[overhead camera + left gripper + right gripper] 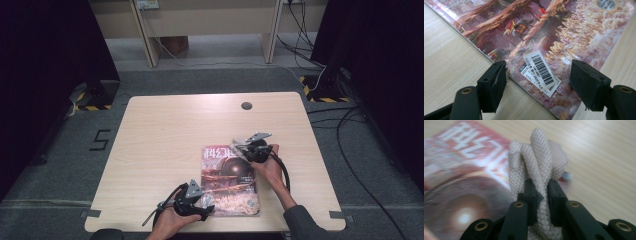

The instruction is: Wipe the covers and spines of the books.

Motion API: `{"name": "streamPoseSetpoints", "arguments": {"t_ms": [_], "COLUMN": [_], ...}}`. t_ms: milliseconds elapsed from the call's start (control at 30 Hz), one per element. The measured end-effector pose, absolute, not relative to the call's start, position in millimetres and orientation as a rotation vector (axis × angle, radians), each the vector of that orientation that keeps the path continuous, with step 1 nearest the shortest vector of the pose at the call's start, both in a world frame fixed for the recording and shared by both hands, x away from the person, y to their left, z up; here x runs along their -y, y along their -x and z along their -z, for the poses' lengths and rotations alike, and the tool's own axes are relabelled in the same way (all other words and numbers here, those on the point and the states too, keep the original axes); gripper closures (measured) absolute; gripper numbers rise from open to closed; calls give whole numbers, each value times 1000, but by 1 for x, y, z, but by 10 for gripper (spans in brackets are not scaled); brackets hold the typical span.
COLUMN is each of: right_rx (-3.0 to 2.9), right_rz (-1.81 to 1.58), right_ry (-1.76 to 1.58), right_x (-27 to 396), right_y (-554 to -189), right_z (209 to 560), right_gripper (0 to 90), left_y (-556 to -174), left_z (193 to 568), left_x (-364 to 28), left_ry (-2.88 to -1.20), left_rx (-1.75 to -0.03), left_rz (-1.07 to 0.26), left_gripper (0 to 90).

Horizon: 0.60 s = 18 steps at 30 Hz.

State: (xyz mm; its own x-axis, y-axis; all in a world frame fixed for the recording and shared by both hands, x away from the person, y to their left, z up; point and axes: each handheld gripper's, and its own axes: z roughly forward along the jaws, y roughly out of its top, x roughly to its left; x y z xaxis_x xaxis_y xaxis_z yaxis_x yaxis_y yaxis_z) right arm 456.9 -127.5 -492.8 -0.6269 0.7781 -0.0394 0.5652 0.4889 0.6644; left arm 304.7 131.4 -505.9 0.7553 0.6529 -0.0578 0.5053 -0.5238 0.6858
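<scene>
A magazine [227,182] with a reddish, busy cover lies flat on the wooden table [165,130], near its front edge. My left gripper [207,204] sits at the magazine's near left corner. In the left gripper view its jaws stand open [537,75] on either side of that corner, over a white barcode sticker [541,70], and the pads do not press on the magazine [536,30]. My right gripper [245,147] hovers at the magazine's far right corner. It is shut [541,192] on a bundle of white braided rope [536,160], which sticks up past the jaws, with the blurred cover [461,195] behind.
A dark round cable hole [246,105] sits in the table near its far edge. The left half of the tabletop is bare wood. Black cables [350,125] run over the grey floor to the right, and a "5" [100,140] is marked on the floor at left.
</scene>
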Motion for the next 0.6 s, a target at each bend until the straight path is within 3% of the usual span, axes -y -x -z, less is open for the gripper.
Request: {"name": "streamPoseSetpoints", "arguments": {"t_ms": [367,600], "right_rx": [-2285,-2330], "right_rz": [-888,-891], "right_ry": [-1227,-1201], "right_x": [145,136], "right_y": [-482,-477], "right_z": [496,495], "right_gripper": [799,804], "left_y": [-305,-306], "left_z": [506,507], "left_x": [-132,-132], "left_ry": [-2238,-2235], "left_rx": [-860,-870], "left_rz": [-265,-263], "left_gripper": [292,273]}}
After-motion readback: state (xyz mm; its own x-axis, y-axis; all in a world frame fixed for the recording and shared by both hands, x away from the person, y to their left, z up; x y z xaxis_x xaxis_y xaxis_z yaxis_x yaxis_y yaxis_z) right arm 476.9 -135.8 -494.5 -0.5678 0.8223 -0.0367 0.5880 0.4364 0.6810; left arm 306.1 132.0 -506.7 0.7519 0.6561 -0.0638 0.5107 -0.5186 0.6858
